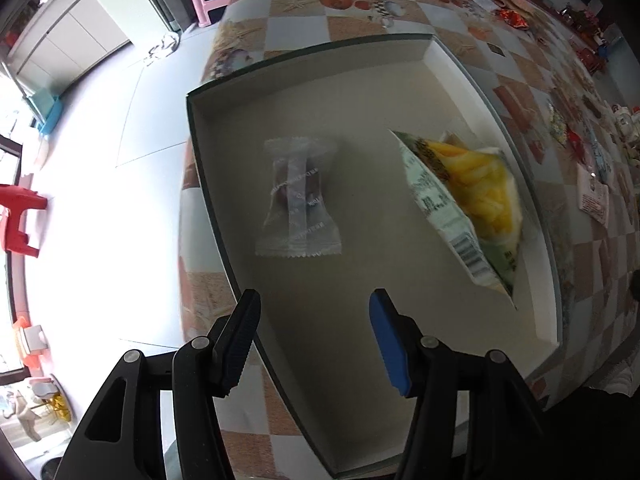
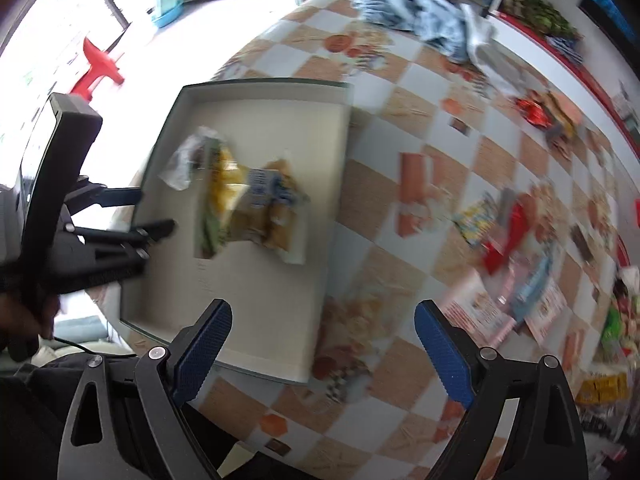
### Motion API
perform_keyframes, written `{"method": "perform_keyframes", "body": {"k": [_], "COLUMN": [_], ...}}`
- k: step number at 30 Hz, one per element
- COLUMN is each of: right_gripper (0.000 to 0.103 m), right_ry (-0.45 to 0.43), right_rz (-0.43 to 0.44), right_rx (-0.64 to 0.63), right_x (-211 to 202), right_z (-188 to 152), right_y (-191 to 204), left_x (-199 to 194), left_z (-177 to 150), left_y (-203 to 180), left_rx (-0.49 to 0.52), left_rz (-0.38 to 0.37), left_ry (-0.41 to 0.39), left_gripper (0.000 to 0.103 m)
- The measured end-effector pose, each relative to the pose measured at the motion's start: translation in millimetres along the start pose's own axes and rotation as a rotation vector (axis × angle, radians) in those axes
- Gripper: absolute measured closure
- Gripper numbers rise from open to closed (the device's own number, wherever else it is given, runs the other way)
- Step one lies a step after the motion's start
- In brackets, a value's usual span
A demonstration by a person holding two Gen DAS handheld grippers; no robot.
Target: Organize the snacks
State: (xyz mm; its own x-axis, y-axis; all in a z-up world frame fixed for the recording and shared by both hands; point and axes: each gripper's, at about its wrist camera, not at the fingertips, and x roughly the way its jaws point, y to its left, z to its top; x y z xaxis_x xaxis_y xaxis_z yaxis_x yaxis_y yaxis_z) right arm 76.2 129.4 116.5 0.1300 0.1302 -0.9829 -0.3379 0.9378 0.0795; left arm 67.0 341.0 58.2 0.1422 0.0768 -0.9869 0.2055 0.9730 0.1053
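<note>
Snacks partly sorted: clear packet (image 1: 298,200) and yellow bag (image 1: 464,204) lying in box (image 1: 556,280), frame centre; more snacks (image 2: 520,232) loose on table (image 2: 384,128), right side. Left gripper (image 1: 316,344) half open, empty; right gripper (image 2: 324,344) wide, empty

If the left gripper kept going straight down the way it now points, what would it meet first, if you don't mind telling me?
Most likely the bare beige floor of the shallow cardboard box. The left gripper, its jaws open and empty, points just short of the clear-wrapped snack packet, though depth is hard to judge.
</note>
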Motion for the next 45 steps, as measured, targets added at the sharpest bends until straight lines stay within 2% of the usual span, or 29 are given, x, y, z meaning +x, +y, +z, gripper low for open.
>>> {"method": "perform_keyframes", "body": {"k": [3, 5, 8, 14, 19, 22, 27, 32, 37, 45], "right_gripper": [0.009, 0.009, 0.009, 0.009, 0.009, 0.009, 0.009, 0.009, 0.009, 0.009], "right_ry": [-0.012, -0.013, -0.013, -0.037, -0.052, -0.056, -0.020, -0.024, -0.021, 0.004], "right_rz": [-0.029, -0.042, -0.057, -0.096, -0.135, -0.134, -0.078, -0.089, -0.071, -0.044], "right_rx": [0.091, 0.158, 0.269, 0.425, 0.516, 0.545, 0.544, 0.535, 0.572, 0.582], "right_x": [-7.4, -11.1, -17.2, -33.5, -36.9, -36.5, -28.8, -24.5, -18.8, -11.7], "right_z": [-10.4, -18.6, -35.7, -69.2, -82.6, -86.5, -91.7, -94.7, -97.7, -103.8], "right_y": [-24.2, -40.1, -65.2, -108.8, -148.6, -169.8, -194.1, -220.3, -255.7, -294.0], "left_x": [-1.0, -7.9, -24.4, -75.2, -98.4, -104.3, -92.8, -72.5, -44.9, -15.9], "left_z": [12.3, 21.0, 27.8, 35.5, 45.7, 47.4, 54.7, 65.8, 80.4, 100.2], "left_y": [20.0, 29.5, 23.2, -47.6, -135.3, -171.0, -210.8, -250.5, -268.6, -306.0], "left_rx": [-0.036, -0.063, -0.044, 0.059, 0.142, 0.173, 0.123, 0.138, 0.044, -0.011], "left_rz": [0.024, -0.016, -0.085, -0.211, -0.255, -0.260, -0.279, -0.244, -0.259, -0.264], "left_ry": [-0.011, -0.025, -0.053, -0.129, -0.141, -0.140, -0.076, -0.007, 0.093, 0.169], "left_gripper": [0.042, 0.042, 0.042, 0.042, 0.041, 0.035, 0.032, 0.032, 0.032, 0.032]}}
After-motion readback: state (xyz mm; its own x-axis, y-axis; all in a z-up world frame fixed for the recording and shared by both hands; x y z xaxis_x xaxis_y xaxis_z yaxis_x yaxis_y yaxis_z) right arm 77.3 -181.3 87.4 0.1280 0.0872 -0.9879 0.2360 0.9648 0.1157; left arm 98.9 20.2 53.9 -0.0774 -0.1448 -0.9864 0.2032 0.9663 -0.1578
